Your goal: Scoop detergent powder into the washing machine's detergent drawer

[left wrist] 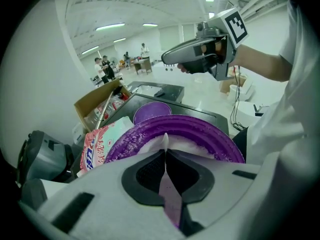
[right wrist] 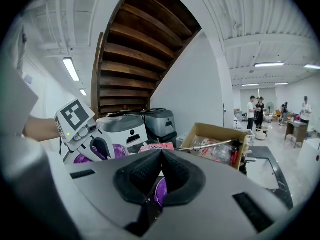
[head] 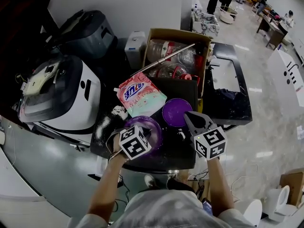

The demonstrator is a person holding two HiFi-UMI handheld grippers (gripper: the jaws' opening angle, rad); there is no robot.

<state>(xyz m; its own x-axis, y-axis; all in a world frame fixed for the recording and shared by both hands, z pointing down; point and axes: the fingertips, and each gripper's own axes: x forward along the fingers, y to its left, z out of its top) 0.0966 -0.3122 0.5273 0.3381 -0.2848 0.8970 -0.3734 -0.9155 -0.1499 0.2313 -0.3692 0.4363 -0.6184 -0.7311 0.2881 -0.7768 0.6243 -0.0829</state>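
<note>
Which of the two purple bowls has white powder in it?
The purple bowl clamped in the left gripper; the other bowl, farther back, shows none.

**A:** What do the two tools look like?

**B:** The left gripper (left wrist: 165, 151) has a pale shell and the right gripper (right wrist: 161, 159) a grey one. Both have black ribbed pads on the jaws and dark slots to either side.

**A:** Any markings?

**B:** White cubes printed with black squares: the left cube (head: 135, 142) and the right cube (head: 210, 143).

**A:** And the clothing?

**B:** A white top (head: 166, 212) with a short sleeve (left wrist: 300, 49).
</note>
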